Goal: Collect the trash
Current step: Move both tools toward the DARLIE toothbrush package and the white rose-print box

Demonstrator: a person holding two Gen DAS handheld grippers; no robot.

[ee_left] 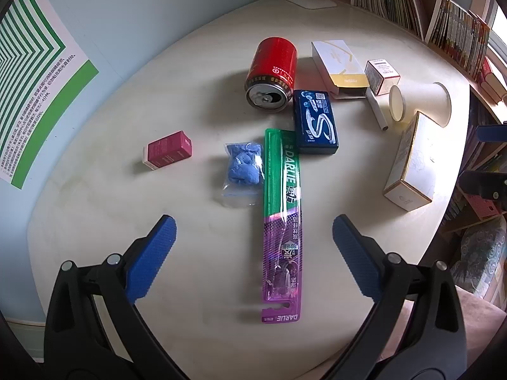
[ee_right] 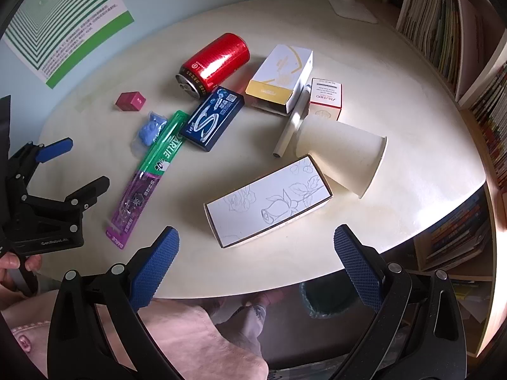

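We see the trash spread over a pale round tabletop [ee_left: 95,209]. At the far left lies a small maroon box [ee_left: 168,149]. Right of it sits a clear bag of blue material [ee_left: 244,166], touching the long green-and-purple toothbrush pack [ee_left: 282,221], which runs from the middle of the tabletop toward the near edge. Beyond these a red can [ee_left: 272,72] lies on its side, its opened top facing us, just beside a dark blue box [ee_left: 315,122]. Further right we find a white-and-gold carton [ee_left: 339,63], a small white box with red print [ee_left: 381,74], a thin white tube [ee_left: 375,107], a paper cup [ee_left: 421,99] tipped on its side, and a white box with rose drawings [ee_right: 269,202] at the near right.

Our left gripper [ee_left: 253,231] hovers released above the near end of the toothbrush pack, its blue pads well apart and holding nothing. Our right gripper [ee_right: 256,240] is likewise spread wide and empty, poised near the rose-drawn box at the tabletop's near edge.
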